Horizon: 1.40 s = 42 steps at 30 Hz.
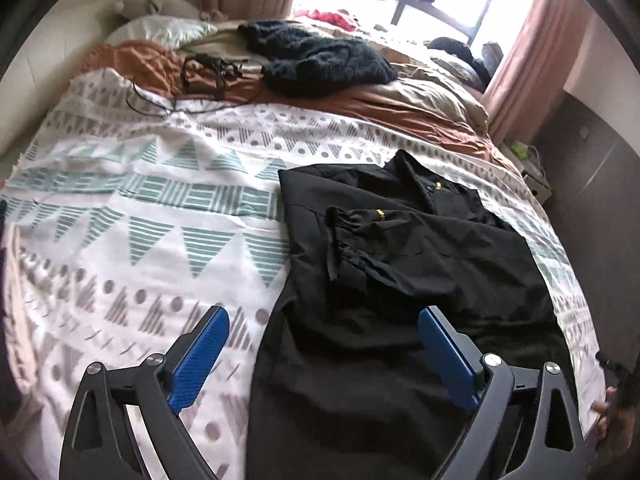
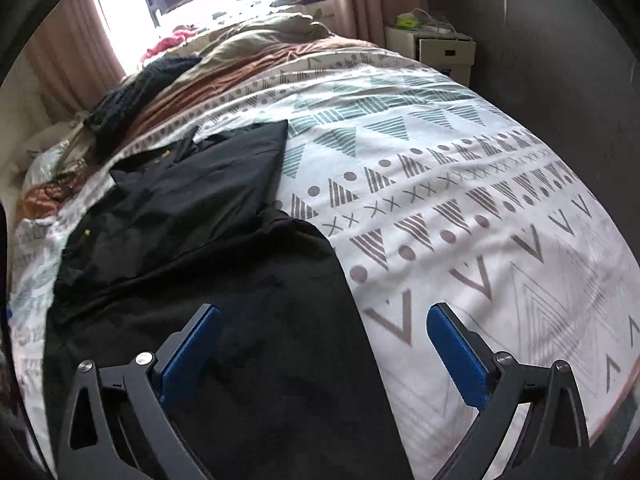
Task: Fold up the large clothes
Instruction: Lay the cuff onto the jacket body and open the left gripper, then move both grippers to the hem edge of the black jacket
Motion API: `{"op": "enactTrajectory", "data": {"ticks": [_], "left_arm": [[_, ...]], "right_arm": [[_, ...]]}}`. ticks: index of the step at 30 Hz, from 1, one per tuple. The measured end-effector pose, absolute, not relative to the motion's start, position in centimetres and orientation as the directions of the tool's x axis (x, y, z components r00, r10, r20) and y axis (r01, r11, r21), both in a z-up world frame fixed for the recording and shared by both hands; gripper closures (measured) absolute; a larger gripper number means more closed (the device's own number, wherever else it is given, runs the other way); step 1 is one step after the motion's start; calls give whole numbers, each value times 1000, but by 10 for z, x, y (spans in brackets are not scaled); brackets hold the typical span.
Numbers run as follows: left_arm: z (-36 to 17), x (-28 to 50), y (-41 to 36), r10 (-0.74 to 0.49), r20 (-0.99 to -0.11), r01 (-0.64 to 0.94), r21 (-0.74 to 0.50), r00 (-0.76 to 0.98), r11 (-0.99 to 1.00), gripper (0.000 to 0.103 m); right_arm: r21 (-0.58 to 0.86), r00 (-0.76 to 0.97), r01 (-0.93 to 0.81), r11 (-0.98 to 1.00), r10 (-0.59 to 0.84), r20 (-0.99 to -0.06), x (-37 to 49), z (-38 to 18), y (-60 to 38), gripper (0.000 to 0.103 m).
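Lying on the bed [image 1: 120, 200], the black jacket [image 1: 400, 260] is sitting with sleeves folded in. Left tool [image 1: 324, 328] is hanging wide open over its hem, right tool [image 2: 324, 324] is gaping too, gripping nothing.

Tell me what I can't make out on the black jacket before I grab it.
- Black jacket hem: cut off by the bottom edge in both wrist views, behind the left claw and right claw.
- Yellow chest logo: too small to read.
- Far sleeve: in the right view, lost in dark folds.
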<state>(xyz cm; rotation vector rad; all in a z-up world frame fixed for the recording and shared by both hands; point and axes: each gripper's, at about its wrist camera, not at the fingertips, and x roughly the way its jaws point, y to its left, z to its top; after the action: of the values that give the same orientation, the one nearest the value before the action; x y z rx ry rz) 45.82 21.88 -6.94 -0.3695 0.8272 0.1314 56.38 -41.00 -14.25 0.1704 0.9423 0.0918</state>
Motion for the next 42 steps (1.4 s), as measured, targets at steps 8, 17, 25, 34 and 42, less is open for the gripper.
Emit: {"op": "enactTrajectory", "data": {"ticks": [8, 17, 25, 34, 42], "left_arm": [[-43, 391, 211, -56, -670, -194, -293, 740, 936, 1], [-52, 331, 202, -34, -673, -191, -256, 739, 948, 1], [-77, 285, 198, -8, -700, -236, -252, 714, 938, 5], [-119, 239, 181, -56, -739, -243, -291, 671, 925, 23], [-151, 206, 170, -69, -762, -273, -313, 644, 910, 37]], "right_arm": [[161, 625, -51, 986, 157, -764, 515, -119, -416, 0], [101, 669, -63, 993, 117, -734, 468, -121, -428, 11], [184, 656, -75, 980, 187, -731, 432, -136, -448, 16], [242, 643, -79, 967, 235, -729, 396, -167, -466, 16], [268, 621, -68, 961, 251, -743, 372, -196, -486, 16]]}}
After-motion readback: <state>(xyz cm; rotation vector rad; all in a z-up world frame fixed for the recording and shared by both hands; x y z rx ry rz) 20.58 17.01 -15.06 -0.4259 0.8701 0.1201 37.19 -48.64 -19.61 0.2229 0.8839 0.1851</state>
